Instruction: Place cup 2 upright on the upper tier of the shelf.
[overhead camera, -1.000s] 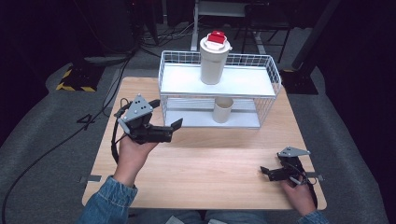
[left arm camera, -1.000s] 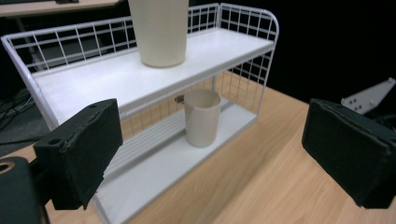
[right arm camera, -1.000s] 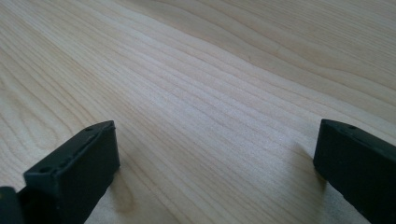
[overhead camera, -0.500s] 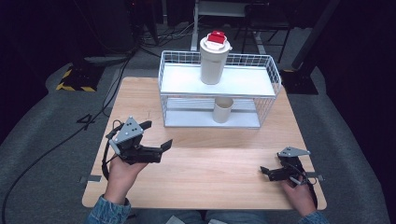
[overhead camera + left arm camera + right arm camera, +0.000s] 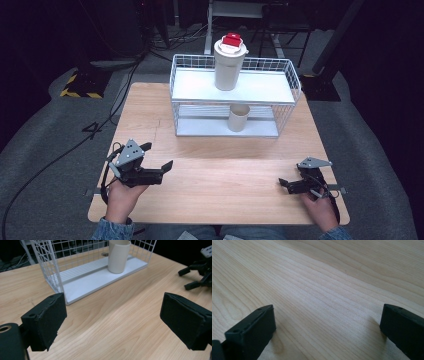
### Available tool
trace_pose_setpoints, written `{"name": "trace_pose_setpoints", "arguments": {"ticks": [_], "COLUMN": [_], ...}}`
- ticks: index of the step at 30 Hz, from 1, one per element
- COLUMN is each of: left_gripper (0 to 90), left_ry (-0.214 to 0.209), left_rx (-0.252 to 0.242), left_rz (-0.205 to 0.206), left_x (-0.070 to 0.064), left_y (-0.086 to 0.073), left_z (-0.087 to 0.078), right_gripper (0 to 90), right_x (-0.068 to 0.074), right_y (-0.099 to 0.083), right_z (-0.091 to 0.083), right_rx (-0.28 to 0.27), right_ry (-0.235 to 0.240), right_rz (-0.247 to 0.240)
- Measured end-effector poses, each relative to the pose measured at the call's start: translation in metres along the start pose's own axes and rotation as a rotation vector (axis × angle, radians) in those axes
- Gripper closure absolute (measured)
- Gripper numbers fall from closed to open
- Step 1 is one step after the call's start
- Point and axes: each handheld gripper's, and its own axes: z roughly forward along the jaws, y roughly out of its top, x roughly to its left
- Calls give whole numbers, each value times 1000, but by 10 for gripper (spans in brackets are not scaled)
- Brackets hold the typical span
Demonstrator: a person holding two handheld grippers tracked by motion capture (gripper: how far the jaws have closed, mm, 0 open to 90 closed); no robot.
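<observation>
The beige cup (image 5: pixel 239 117) stands upright on the lower shelf of the white wire rack (image 5: pixel 183 97) at the far side of the table, right of the shelf's middle; it is plain, open-topped and looks empty from above. On the upper shelf stands a taller white container (image 5: pixel 227 65) with a red lid (image 5: pixel 232 40). The left gripper (image 5: pixel 157 159) sits near the table's left edge, jaws wide apart, holding nothing and facing the cup. The right gripper (image 5: pixel 283 185) rests low at the near right, jaws apart too. The wooden table (image 5: pixel 220 190) stands on grey floor, with 1 black-and-yellow striped block (image 5: pixel 80 85) at far left
</observation>
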Motion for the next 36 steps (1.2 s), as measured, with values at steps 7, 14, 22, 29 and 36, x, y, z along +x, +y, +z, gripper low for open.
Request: {"name": "trace_pose_setpoints", "arguments": {"ticks": [7, 14, 22, 29, 36], "left_gripper": [77, 77, 80, 82, 68], "left_ry": [-15, -21, 36, 63, 77], "left_rx": [45, 121, 215, 283, 344], "left_rz": [-44, -47, -51, -60, -74], "left_x": [4, 8, 16, 23, 28], "left_y": [-23, -46, -65, -76, -83], "left_z": [8, 25, 40, 48, 55], "right_gripper": [4, 4, 4, 5, 4], "right_x": [0, 0, 0, 0, 0], "right_y": [0, 0, 0, 0, 0], "right_z": [0, 0, 0, 0, 0], "right_rx": [0, 0, 0, 0, 0], "right_ry": [0, 0, 0, 0, 0], "right_rz": [0, 0, 0, 0, 0]}}
